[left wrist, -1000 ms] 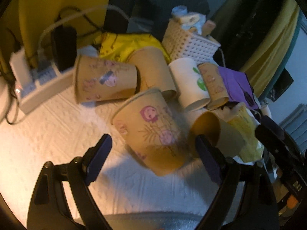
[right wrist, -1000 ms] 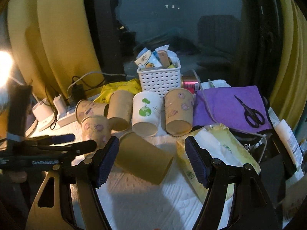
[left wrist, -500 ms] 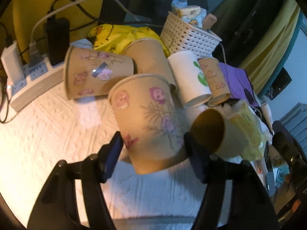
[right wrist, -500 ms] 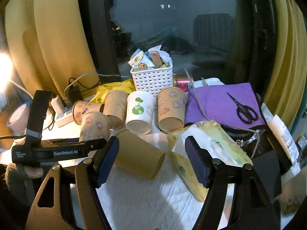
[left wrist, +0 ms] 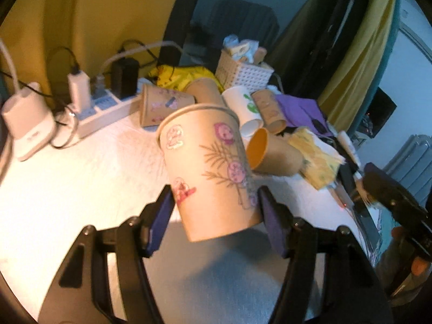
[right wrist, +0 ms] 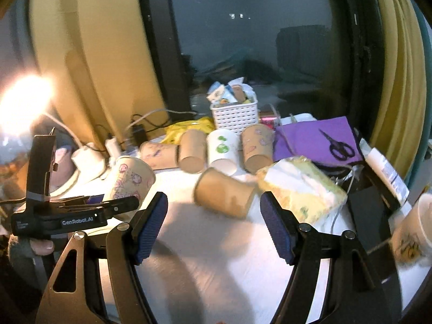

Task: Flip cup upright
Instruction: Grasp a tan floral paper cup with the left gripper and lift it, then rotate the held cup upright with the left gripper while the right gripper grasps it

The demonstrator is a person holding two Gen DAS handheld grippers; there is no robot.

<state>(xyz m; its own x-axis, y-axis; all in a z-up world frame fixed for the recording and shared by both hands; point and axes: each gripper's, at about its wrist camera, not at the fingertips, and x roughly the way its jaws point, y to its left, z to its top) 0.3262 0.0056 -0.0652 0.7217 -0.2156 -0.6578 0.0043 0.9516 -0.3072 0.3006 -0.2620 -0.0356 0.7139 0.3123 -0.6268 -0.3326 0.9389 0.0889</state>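
Note:
My left gripper [left wrist: 216, 210] is shut on a brown paper cup with pink flower prints [left wrist: 208, 167]. It holds the cup off the white table, rim up and tilted. The same cup [right wrist: 129, 178] and the left gripper [right wrist: 108, 205] show at the left of the right wrist view. My right gripper [right wrist: 213, 224] is open and empty above the table. A plain brown cup [right wrist: 224, 193] lies on its side just beyond it, also seen in the left wrist view [left wrist: 272, 154].
Several more paper cups [right wrist: 221, 148] lie in a row at the back before a white basket [right wrist: 235, 116]. A power strip with chargers [left wrist: 100, 108] sits left. A yellow packet [right wrist: 299, 189], purple cloth with scissors [right wrist: 337, 145] and another cup [right wrist: 415, 229] lie right.
My left gripper closed on the flower cup, lifted it off the table and turned it rim up. The right gripper stayed open and shifted a little.

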